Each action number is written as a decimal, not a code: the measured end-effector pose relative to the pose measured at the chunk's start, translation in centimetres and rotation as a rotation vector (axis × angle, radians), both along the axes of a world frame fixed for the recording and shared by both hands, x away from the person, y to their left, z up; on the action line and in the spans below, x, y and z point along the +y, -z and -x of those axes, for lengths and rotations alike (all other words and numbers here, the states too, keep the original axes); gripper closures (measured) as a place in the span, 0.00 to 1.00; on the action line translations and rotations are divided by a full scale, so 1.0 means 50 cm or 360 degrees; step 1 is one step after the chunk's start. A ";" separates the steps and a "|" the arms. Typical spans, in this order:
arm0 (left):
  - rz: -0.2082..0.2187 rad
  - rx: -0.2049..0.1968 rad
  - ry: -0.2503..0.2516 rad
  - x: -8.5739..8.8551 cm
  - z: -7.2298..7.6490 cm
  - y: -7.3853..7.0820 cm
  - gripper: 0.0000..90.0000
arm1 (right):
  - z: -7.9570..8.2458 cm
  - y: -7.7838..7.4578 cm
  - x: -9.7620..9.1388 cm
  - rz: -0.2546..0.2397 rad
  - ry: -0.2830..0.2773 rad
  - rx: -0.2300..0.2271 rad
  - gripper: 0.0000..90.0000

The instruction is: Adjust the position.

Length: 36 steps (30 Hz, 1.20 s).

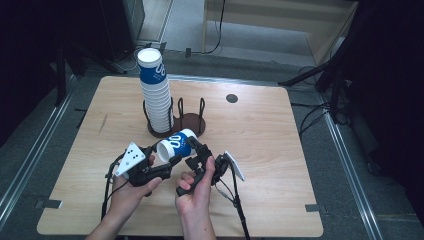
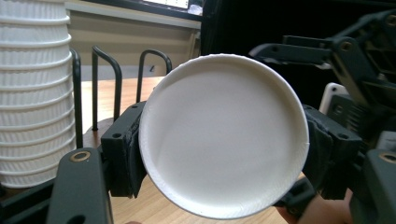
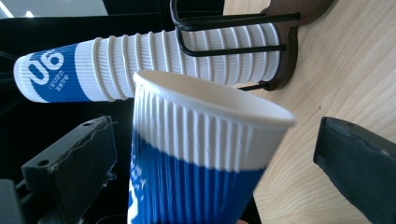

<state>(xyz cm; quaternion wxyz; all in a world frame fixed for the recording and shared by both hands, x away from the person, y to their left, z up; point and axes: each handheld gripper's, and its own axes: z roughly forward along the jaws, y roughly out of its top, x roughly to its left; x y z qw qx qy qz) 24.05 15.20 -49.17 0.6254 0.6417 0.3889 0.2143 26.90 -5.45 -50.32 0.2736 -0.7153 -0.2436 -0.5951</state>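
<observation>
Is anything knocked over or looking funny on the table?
Nothing is spilled or broken. The odd bit is one blue and white paper cup, held on its side between the two grippers, while the tall cup stack stands upright in its holder.

A tall stack of blue-and-white ribbed paper cups (image 1: 155,90) is standing upside down in a dark round cup holder (image 1: 187,122) with black wire loops, sitting on a light wooden table (image 1: 260,150). A small dark round spot (image 1: 231,98) is showing near the table's far edge.
</observation>
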 end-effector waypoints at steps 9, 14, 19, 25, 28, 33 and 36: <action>-0.0032 -0.0023 0.0037 -0.011 0.005 0.001 0.31 | -0.022 0.002 0.002 -0.0032 -0.0039 0.0050 0.01; -0.0048 -0.0026 0.0051 -0.016 0.006 0.004 0.31 | -0.026 0.004 0.001 -0.0059 -0.0039 0.0060 0.07; -0.0055 -0.0029 0.0058 -0.016 0.006 0.003 0.31 | -0.027 0.004 0.001 -0.0085 -0.0033 0.0043 0.16; -0.0040 -0.0039 0.0063 -0.015 0.009 0.000 0.30 | -0.024 0.002 0.000 -0.0104 -0.0026 0.0004 0.19; -0.0032 -0.0049 0.0063 -0.011 0.015 -0.005 0.30 | -0.021 -0.003 -0.007 -0.0107 0.0031 -0.0051 0.20; -0.0010 -0.0040 0.0070 0.000 0.013 -0.008 0.18 | -0.025 -0.015 -0.026 -0.0086 0.0106 -0.0105 0.21; -0.0017 -0.0035 0.0075 0.007 0.010 -0.009 0.18 | -0.025 -0.017 -0.032 -0.0023 0.0117 -0.0160 0.21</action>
